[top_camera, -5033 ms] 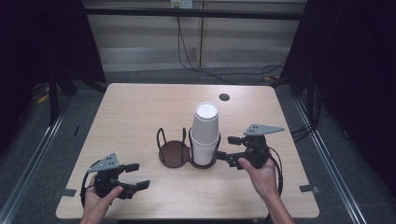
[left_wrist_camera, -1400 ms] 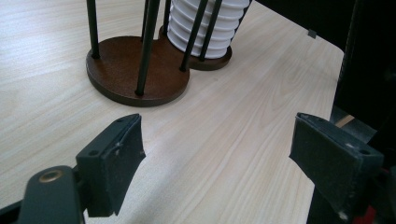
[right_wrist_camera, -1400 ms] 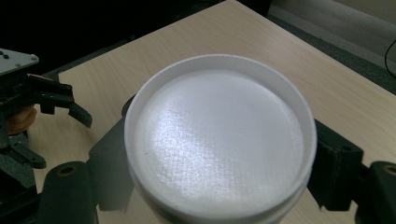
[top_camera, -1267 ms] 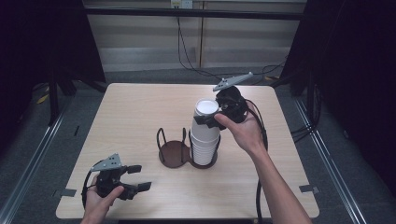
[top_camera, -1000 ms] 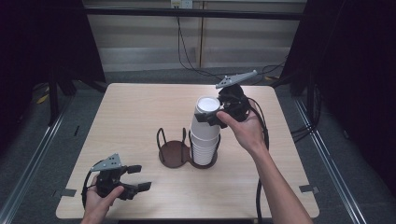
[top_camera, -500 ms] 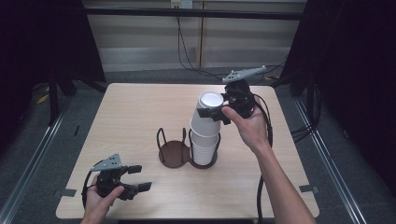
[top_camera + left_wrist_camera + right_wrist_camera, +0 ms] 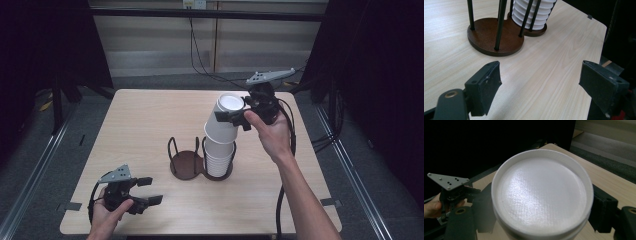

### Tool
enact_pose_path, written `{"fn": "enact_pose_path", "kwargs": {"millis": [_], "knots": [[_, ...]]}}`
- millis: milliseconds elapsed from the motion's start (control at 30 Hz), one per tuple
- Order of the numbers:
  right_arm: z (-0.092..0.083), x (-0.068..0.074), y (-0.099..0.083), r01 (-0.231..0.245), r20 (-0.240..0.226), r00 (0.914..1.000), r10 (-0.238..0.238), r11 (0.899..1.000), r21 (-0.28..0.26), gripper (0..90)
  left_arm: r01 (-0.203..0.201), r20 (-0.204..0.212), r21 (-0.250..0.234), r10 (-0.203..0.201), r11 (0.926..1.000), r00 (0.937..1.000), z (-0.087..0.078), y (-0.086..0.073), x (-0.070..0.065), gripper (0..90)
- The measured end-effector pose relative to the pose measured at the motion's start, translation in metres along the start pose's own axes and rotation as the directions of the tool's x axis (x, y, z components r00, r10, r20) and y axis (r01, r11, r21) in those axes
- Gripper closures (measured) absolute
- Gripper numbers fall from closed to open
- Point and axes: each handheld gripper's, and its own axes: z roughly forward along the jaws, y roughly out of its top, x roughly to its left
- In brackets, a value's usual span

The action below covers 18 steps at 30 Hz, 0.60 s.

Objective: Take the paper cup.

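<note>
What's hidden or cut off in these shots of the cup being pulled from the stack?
- Right gripper view: the cup blocks the stack and holder below; its base fills the frame.
- Left gripper view: the stack is cut off by the top edge; cup count unreadable.
- High view: the right gripper pads are too small to see contact on the cup.

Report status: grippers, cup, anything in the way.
Right gripper shut on top cup, tilted above the stack in the holder. Left gripper open, empty, near table edge. Nothing in the way.
</note>
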Motion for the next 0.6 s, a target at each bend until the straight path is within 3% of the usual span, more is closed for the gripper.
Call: {"fn": "enact_pose_path", "kwargs": {"millis": [467, 600], "knots": [[-0.016, -0.002, 0.007, -0.029, -0.015, 0.9995, 0.028, 0.998, -0.059, 23.7, 0.002, 0.000, -0.001, -0.002, 1.0000, 1.0000, 0.000, 0.000, 0.000, 17.0], [-0.020, -0.002, 0.009, -0.025, -0.014, 0.9996, 0.024, 0.998, -0.055, 23.7, 0.003, -0.017, -0.008, -0.003, 1.0000, 0.9999, -0.001, 0.000, 0.001, 17.0]]}}
